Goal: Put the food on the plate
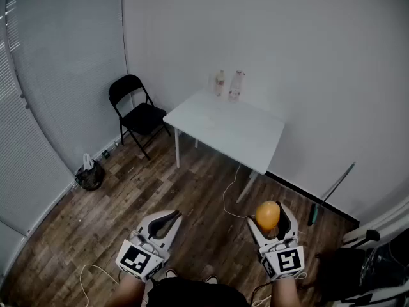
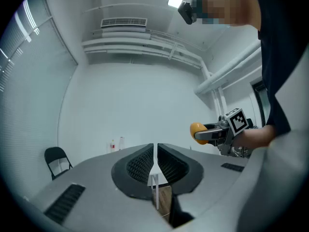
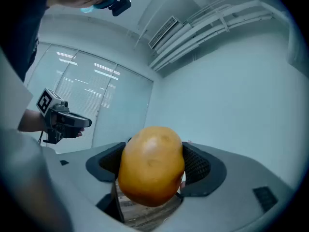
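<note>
fingers point(image 3: 198, 164) of the right gripper point(image 1: 269, 210) clamp the round orange food point(image 1: 268, 217) at five o'clock in the head view; left gripper point(image 1: 168, 219) at seven o'clock, fingers closed and empty; white worktop point(image 1: 223, 130) well apart, toward twelve.

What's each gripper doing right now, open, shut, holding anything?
Left gripper: shut, empty.
Right gripper: shut on the orange food.

One food item point(image 1: 268, 215), two bottles point(image 1: 220, 82) point(image 1: 236, 85)
</note>
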Tool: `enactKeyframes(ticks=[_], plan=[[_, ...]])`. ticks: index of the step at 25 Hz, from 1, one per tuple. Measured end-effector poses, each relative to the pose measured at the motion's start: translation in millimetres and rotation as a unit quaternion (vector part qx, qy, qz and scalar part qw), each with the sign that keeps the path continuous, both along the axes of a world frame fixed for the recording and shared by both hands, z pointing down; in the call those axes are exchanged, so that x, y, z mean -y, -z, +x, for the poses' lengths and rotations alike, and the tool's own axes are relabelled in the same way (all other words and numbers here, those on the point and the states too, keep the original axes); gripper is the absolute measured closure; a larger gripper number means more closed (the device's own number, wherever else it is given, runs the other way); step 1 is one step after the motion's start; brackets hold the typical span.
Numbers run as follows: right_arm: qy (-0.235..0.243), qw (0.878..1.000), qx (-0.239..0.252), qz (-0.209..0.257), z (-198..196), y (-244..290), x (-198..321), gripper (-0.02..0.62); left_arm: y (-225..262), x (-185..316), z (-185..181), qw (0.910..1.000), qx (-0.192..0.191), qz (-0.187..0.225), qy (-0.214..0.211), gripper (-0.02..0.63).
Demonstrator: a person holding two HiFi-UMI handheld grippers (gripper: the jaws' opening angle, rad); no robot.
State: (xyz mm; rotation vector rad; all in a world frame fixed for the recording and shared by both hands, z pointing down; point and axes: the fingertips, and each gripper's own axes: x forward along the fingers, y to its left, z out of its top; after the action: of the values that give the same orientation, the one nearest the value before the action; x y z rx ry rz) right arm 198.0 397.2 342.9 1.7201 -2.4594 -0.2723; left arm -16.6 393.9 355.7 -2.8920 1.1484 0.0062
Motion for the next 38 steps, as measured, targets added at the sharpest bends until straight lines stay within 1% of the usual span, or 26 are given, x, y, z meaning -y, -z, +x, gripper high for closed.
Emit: enactKeyframes(ticks=[7,11,14,18,21,24,28,31,38], plan=[[0.0,1.0,0.003,-0.007,0,-6,6,0.227,-3,4,-1,1.0,0.0,0.002,0.0,0.563],[0.004,1.0,0.005,-0.009,-10,-8,12,0.227,-3,8,-8,1.0,0.0,0.0,0.002,0.563],[0.008,1.0,0.017,-0.009,-16,-7,17,0.227,-4,11,-15,1.0,-0.005,0.001,0.002,0.563],[0.004,1.0,0.022,-0.008,-32,-5,24,0.227,-5,15,-38,0.9999,-0.009,0.002,0.006,0.563],[0.006,1.0,0.024,-0.007,-59,-8,27,0.227,-7,18,-63,0.9998,-0.016,-0.005,0.005,0.563],[0.012,0.999,0.035,-0.015,-86,-20,31,0.227,-18,24,-87,0.9999,-0.009,-0.008,0.002,0.563],[0.006,0.999,0.048,-0.023,-115,-34,34,0.227,-25,28,-112,0.9997,-0.011,-0.02,-0.008,0.563],[0.013,0.998,0.055,-0.028,-136,-38,42,0.227,-31,36,-136,0.9999,0.003,-0.016,-0.006,0.563],[0.019,0.997,0.065,-0.029,-157,-35,85,0.227,-31,76,-158,0.9998,0.007,-0.017,-0.003,0.563]])
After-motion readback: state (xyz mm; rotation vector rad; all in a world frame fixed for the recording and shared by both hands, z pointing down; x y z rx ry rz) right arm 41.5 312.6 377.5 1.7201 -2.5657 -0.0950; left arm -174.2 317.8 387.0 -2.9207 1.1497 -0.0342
